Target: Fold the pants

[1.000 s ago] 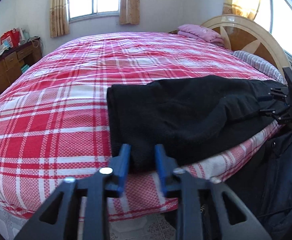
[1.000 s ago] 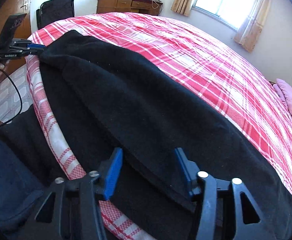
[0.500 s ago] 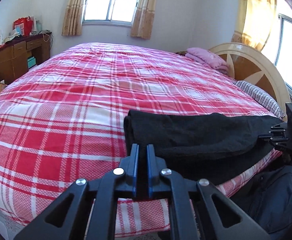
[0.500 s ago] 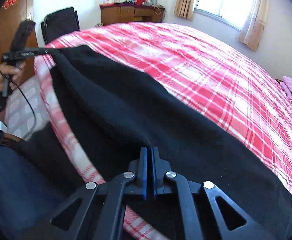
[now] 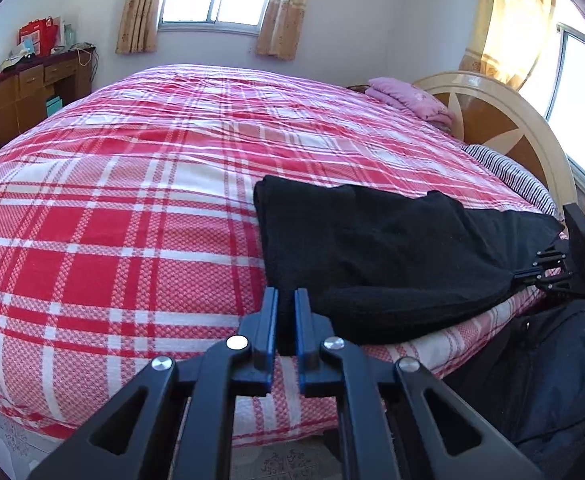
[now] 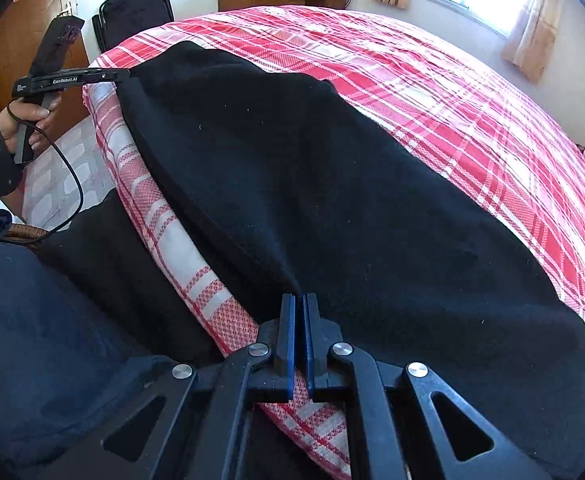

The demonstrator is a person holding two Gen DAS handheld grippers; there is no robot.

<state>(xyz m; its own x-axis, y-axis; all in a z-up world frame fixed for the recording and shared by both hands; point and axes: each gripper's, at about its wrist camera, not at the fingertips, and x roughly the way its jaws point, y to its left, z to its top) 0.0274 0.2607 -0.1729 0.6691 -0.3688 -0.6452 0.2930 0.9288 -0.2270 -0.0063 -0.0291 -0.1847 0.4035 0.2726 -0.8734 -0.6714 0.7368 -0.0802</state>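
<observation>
The black pants [image 5: 380,248] lie along the near edge of the red plaid bed [image 5: 132,208], folded lengthwise. My left gripper [image 5: 286,300] is shut on the near corner of the pants at one end. My right gripper [image 6: 301,304] is shut on the pants' [image 6: 332,184] near edge at the other end. Each gripper shows in the other's view: the right gripper [image 5: 532,272] at the far right, the left gripper [image 6: 126,75] at the upper left, both pinching the black cloth.
A pink folded blanket [image 5: 412,100] and a striped pillow [image 5: 508,176] lie by the headboard [image 5: 504,120]. A wooden desk [image 5: 24,96] stands by the far wall. A black chair [image 6: 132,12] stands beyond the bed's end. The person's dark clothing [image 6: 52,320] is close to the bed edge.
Both grippers went from open around the pants' edge to shut on it. The near edge of the pants is now lifted and drawn over the bed.
</observation>
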